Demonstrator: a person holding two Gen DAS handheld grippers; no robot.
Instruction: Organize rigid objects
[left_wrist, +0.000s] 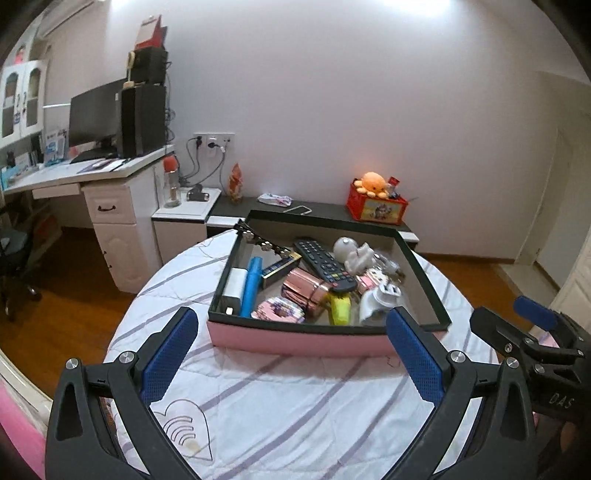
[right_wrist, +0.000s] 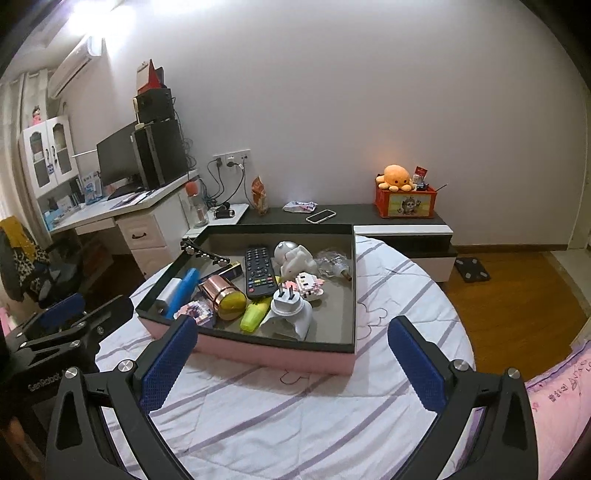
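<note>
A pink box with a dark rim (left_wrist: 295, 341) (right_wrist: 258, 354) sits on the round table. It holds a black remote (left_wrist: 325, 264) (right_wrist: 259, 271), a rose-gold tin (left_wrist: 308, 291) (right_wrist: 221, 295), a blue tube (left_wrist: 251, 286) (right_wrist: 184, 288), a white plug adapter (left_wrist: 380, 299) (right_wrist: 290, 308), a yellow marker (left_wrist: 340, 308) (right_wrist: 254, 314), white figurines (left_wrist: 354, 253) (right_wrist: 295, 258) and small block toys (left_wrist: 279, 310) (right_wrist: 308, 284). My left gripper (left_wrist: 291, 343) is open and empty just before the box's near wall. My right gripper (right_wrist: 291, 350) is open and empty at the same wall; it also shows at the right of the left wrist view (left_wrist: 532, 332).
The table wears a white cloth with purple stripes (left_wrist: 295, 406) (right_wrist: 295, 406). Behind it runs a low dark shelf (left_wrist: 325, 210) (right_wrist: 354, 214) with a red toy box and orange plush (left_wrist: 376, 199) (right_wrist: 404, 195) and a phone (right_wrist: 320, 216). A desk with a monitor (left_wrist: 96, 114) (right_wrist: 118, 155) stands at the left.
</note>
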